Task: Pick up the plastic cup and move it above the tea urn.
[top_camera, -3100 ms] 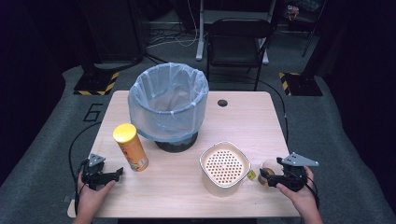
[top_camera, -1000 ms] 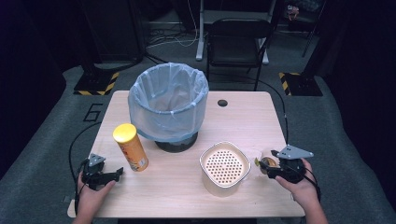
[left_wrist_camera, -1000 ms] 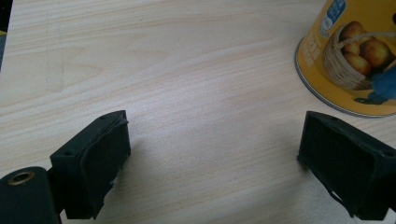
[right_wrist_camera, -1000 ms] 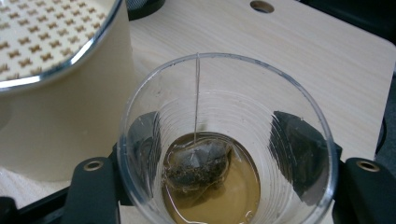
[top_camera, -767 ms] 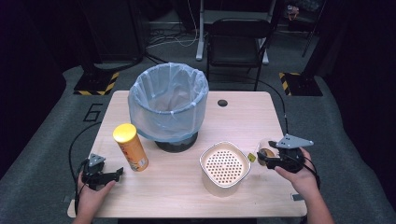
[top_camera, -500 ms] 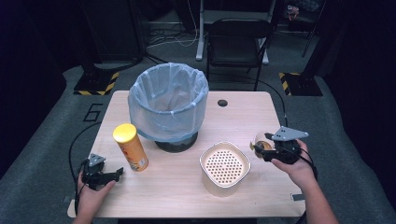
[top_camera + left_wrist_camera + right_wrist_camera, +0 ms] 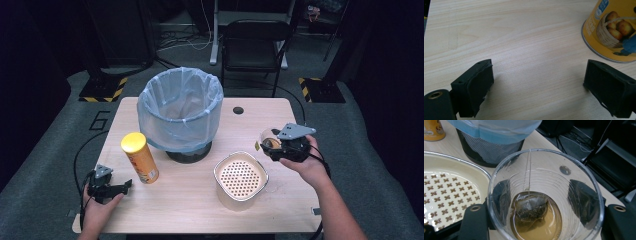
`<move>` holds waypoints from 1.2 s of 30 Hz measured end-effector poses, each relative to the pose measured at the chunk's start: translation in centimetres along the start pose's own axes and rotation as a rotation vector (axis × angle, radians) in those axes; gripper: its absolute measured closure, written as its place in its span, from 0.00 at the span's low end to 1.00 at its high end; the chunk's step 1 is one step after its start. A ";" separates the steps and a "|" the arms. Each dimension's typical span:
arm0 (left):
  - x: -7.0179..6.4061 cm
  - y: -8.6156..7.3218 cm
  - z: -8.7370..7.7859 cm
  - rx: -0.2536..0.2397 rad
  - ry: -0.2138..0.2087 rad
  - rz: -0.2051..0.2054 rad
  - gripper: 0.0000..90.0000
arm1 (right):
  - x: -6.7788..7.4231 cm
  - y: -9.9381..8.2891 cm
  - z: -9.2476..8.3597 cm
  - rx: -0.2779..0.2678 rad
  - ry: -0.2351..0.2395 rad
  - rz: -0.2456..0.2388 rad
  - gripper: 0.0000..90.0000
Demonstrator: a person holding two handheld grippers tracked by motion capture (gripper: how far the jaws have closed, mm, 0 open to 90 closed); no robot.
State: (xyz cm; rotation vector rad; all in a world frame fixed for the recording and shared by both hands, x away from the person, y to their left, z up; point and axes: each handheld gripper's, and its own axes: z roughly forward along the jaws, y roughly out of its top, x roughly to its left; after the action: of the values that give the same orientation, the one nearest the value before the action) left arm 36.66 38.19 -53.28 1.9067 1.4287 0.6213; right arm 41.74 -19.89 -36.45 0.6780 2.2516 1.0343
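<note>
clear plastic cup [image 7: 544, 195] clamped in right gripper [image 7: 544, 220] fingers.

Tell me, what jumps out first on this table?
The clear plastic cup with a tea bag soaking in brown liquid, gripped by the right tongs at the table's right side. Behind sits a bin lined with a pale blue bag, with a yellow crisp can at its left.

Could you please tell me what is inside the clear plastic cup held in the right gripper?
The clear plastic cup holds a tea bag on a string in brownish tea; the cup bottom beneath is hidden.
</note>
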 end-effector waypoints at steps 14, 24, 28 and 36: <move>0.0 0.0 0.0 0.001 0.002 0.006 0.10 | 0.4 0.9 1.0 -0.056 0.036 -0.081 0.39; 0.0 0.0 0.0 0.000 0.001 0.003 0.10 | 1.1 2.8 -0.2 -0.097 0.021 -0.124 0.38; 0.0 0.0 0.0 0.001 0.002 0.005 0.10 | 1.8 3.9 -1.1 -0.134 0.035 -0.179 0.38; 0.0 0.0 0.0 0.001 0.001 0.006 0.10 | 3.1 4.2 -1.0 -0.125 0.048 -0.293 0.38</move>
State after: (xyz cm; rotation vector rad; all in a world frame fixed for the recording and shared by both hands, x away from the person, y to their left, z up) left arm 36.68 38.22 -53.26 1.9121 1.4250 0.6249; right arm 39.73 -16.02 -33.49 0.2623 2.2212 1.0422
